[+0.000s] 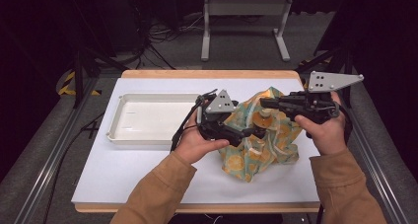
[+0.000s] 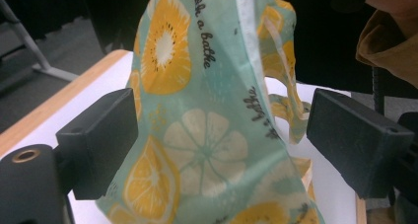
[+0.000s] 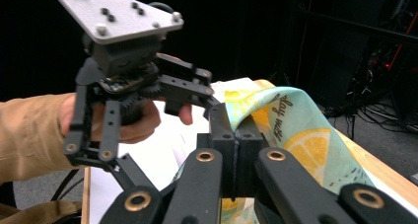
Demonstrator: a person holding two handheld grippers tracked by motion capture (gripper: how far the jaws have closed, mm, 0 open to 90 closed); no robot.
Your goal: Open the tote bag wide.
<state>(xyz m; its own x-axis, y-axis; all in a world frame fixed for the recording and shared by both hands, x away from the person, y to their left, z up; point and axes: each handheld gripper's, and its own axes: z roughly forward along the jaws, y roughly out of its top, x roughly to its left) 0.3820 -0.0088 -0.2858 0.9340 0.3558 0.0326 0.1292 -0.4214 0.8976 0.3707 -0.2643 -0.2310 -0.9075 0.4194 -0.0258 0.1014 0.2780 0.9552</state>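
bright lit table (image 1: 148, 165), dark surroundings; gripper views soft and blurred up close.

A shallow white tray (image 1: 148, 119) sits left of centre on the white table (image 1: 123, 169); a grey metal stand (image 1: 245, 9) and cables (image 1: 157, 36) fill the upper frame

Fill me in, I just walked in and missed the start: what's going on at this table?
A person works a citrus-print cloth bag with two handheld grippers on the white table. The right gripper is shut on a raised edge of the fabric, lifting it. The left gripper has its jaws wide open on either side of a hanging fold, not pinching it. An empty white tray sits to the left, apart from the bag.
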